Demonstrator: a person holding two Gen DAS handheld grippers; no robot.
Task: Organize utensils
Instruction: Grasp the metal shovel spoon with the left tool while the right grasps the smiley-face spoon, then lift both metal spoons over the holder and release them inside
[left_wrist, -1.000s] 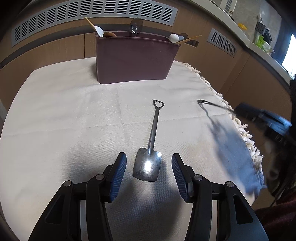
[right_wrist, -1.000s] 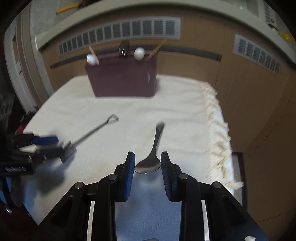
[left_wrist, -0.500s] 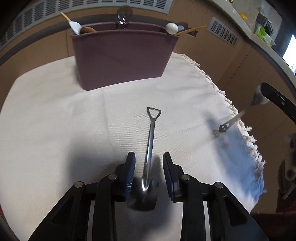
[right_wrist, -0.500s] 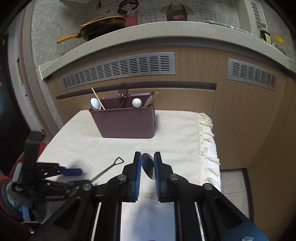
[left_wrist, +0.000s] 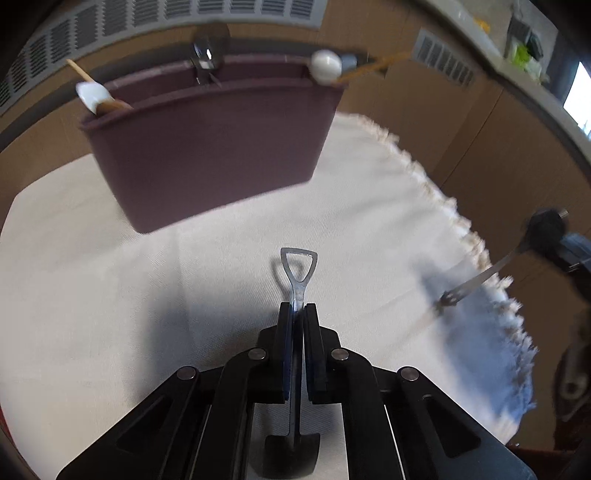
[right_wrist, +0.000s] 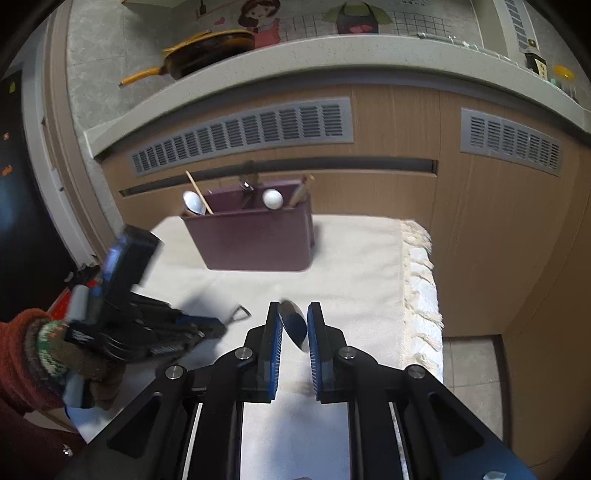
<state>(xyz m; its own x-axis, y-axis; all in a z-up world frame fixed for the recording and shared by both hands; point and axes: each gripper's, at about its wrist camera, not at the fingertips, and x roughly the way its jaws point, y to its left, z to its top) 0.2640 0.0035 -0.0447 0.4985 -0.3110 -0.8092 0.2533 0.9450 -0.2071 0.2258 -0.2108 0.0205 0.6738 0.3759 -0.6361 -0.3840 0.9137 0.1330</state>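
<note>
Utensil holder (left_wrist: 218, 155): spoons, chopsticks | left tool (left_wrist: 297, 314) pinches shovel-spoon (left_wrist: 298, 273) | right tool (right_wrist: 294, 325) pinches spoon (right_wrist: 293, 325)

Utensil caddy (right_wrist: 255, 236) sits at the tablecloth's (right_wrist: 362, 258) far edge, spoons standing in it. Shovel spoon (left_wrist: 297, 280) over the cloth's middle, metal spoon (left_wrist: 476, 280) over its right edge.
</note>
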